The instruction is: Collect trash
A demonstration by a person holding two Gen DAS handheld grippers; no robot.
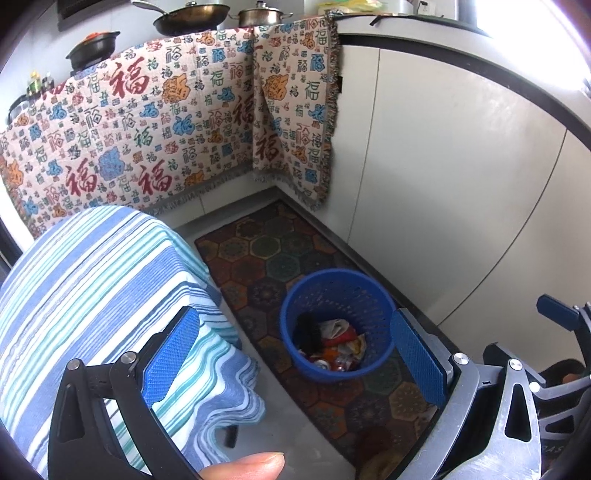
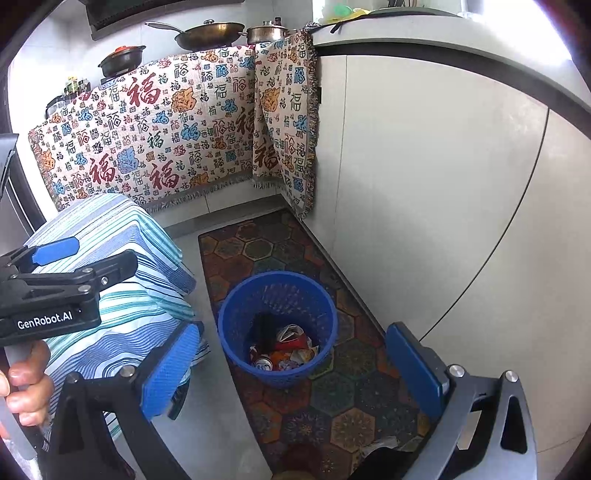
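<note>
A blue mesh waste basket stands on the patterned floor mat. Inside lie crumpled wrappers and a can, plus something dark. My left gripper hangs above the floor, open, with nothing between its blue pads; the basket shows between them. My right gripper is also open and empty, held above the basket. The right gripper's blue finger shows at the right edge of the left wrist view. The left gripper's body, held by a hand, shows at the left of the right wrist view.
A table under a blue striped cloth stands left of the basket. A hexagon-pattern mat covers the floor. White cabinets close off the right. A patterned blanket drapes the counter, with pans on top.
</note>
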